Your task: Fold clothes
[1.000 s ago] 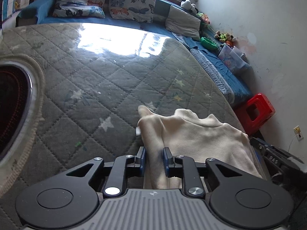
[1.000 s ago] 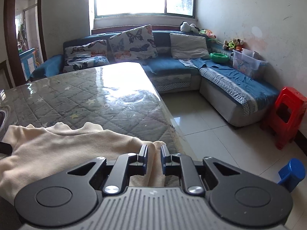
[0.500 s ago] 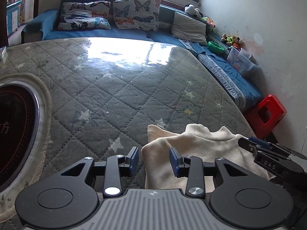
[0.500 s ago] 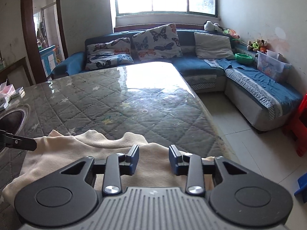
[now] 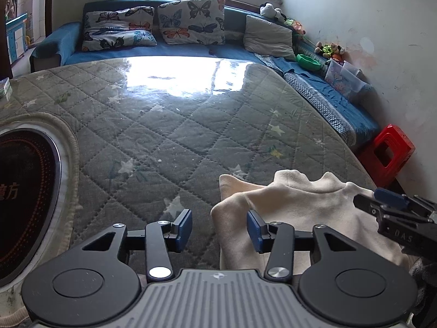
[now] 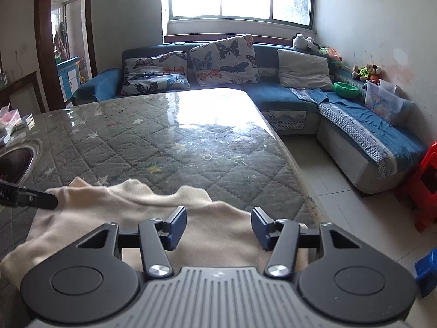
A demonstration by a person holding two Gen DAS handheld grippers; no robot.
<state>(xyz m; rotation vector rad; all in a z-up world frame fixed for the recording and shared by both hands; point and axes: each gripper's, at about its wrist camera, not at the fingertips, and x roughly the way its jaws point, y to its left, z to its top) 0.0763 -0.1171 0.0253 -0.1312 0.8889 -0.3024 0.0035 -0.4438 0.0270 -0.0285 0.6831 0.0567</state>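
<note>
A cream garment (image 5: 295, 205) lies folded at the near right edge of the quilted grey table (image 5: 191, 125); it also shows in the right wrist view (image 6: 153, 213). My left gripper (image 5: 219, 231) is open, its jaws wide apart over the garment's left edge, holding nothing. My right gripper (image 6: 218, 228) is open above the garment's right part, empty. The right gripper's tip shows at the right of the left wrist view (image 5: 393, 213). The left gripper's tip shows at the left of the right wrist view (image 6: 32, 198).
A round dark cooktop (image 5: 24, 196) is set into the table at the left. A blue corner sofa (image 6: 273, 101) with butterfly cushions stands behind. A red stool (image 5: 387, 153) and tiled floor (image 6: 341, 199) lie past the table's right edge.
Both grippers were shut on the cream garment a second ago; both have opened wide and let it go. Both have drawn back a little and the garment now rests on the table.
</note>
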